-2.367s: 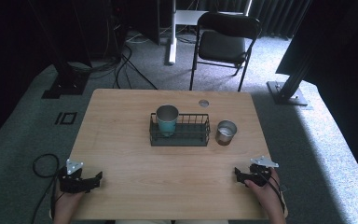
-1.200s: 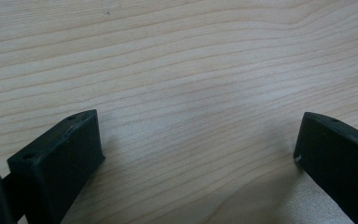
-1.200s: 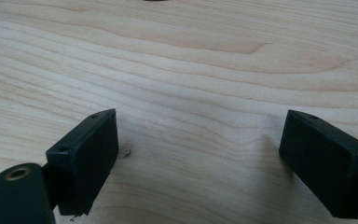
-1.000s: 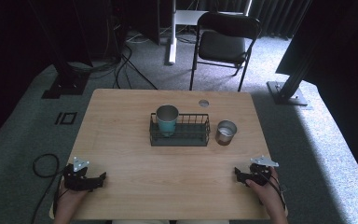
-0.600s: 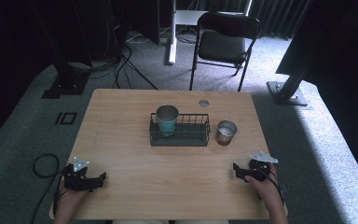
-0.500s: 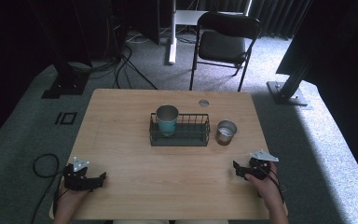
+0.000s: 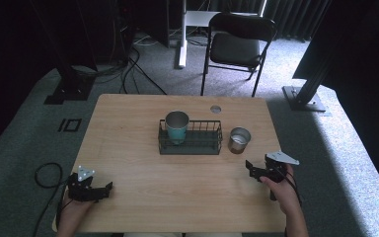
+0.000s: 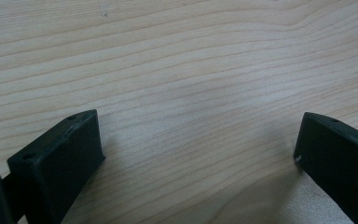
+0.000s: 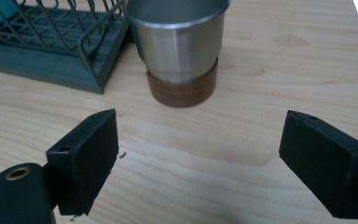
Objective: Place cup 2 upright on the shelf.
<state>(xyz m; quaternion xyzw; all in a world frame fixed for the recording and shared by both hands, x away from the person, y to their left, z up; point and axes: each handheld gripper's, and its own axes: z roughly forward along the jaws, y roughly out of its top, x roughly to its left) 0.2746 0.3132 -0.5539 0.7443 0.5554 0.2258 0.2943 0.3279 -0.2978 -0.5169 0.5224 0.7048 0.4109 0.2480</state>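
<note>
A steel cup with a brown base (image 7: 239, 139) (image 9: 179, 46) stands on the wooden table (image 7: 128, 128), just right of a dark wire rack (image 7: 191, 139) (image 9: 51, 42). A teal cup (image 7: 177, 126) sits upright in the rack's left end. My right gripper (image 7: 256, 169) (image 9: 198, 154) is open near the table's right front, a short way in front of the steel cup and pointing at it. At the left front corner my left gripper (image 7: 101, 190) (image 8: 198, 154) rests open over bare wood, nothing between its jaws.
A small round hole (image 7: 215, 108) is set in the table behind the rack. Beyond the far edge stand a black folding chair (image 7: 237, 47) and a white desk leg (image 7: 181, 34). Cables (image 7: 44, 173) lie on the grey carpet at left.
My right gripper has edged forward and left toward the steel cup. My left gripper drew slightly back and left earlier and has since held still.
</note>
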